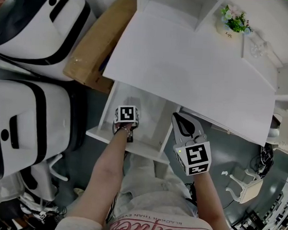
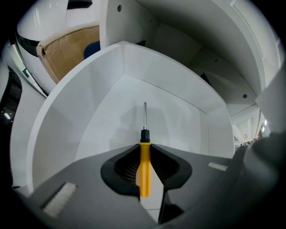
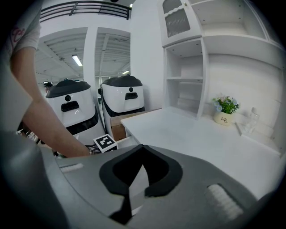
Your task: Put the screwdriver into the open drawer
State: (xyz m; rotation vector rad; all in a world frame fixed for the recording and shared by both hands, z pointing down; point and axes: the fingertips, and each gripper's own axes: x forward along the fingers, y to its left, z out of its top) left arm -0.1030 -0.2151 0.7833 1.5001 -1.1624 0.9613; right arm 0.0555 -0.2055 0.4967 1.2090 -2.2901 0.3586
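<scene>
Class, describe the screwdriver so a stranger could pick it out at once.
Find the white desk, then the open drawer beneath its front edge. There the left gripper clamps the screwdriver: the only yellow-handled thing, its thin metal shaft pointing into the drawer.

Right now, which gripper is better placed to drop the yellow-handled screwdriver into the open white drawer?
Left. The left gripper clamps the yellow-handled screwdriver, tip down inside the open white drawer; the right gripper is shut, empty, off to the side.
</scene>
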